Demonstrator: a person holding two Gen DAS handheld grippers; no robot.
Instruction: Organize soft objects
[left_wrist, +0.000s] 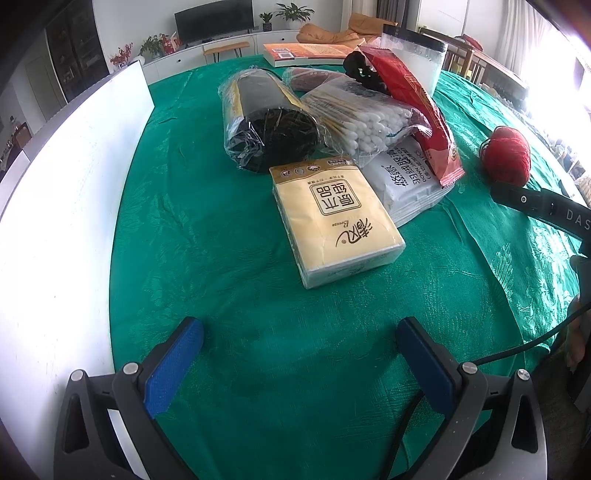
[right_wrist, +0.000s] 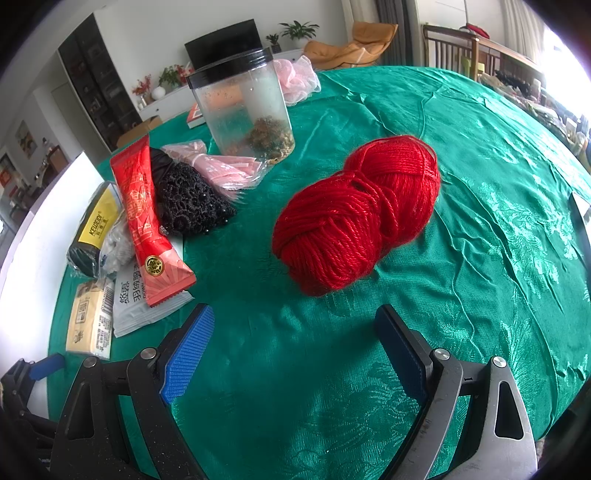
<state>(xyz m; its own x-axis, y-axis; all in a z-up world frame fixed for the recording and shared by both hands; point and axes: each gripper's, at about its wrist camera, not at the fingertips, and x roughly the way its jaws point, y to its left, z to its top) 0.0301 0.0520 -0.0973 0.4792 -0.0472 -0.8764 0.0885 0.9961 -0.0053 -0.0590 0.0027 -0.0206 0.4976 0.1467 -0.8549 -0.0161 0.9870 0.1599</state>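
A yellow tissue pack (left_wrist: 338, 219) lies flat on the green tablecloth (left_wrist: 221, 258), straight ahead of my open left gripper (left_wrist: 299, 332), which holds nothing. Behind it are a white wipes pack (left_wrist: 410, 184), a bag of cotton swabs (left_wrist: 362, 118), a black roll in plastic (left_wrist: 266, 122) and a red sachet (left_wrist: 417, 110). In the right wrist view a red yarn ball (right_wrist: 358, 214) rests just beyond my open, empty right gripper (right_wrist: 295, 321). A black lace piece (right_wrist: 188, 199) and pink packet (right_wrist: 221, 166) lie to its left.
A clear jar with a black lid (right_wrist: 243, 107) stands behind the pile, with pink mesh fabric (right_wrist: 299, 81) beyond it. An orange book (left_wrist: 306, 51) lies at the far edge. A white board (left_wrist: 55, 221) borders the table's left side. The other gripper's body (left_wrist: 546, 210) shows at right.
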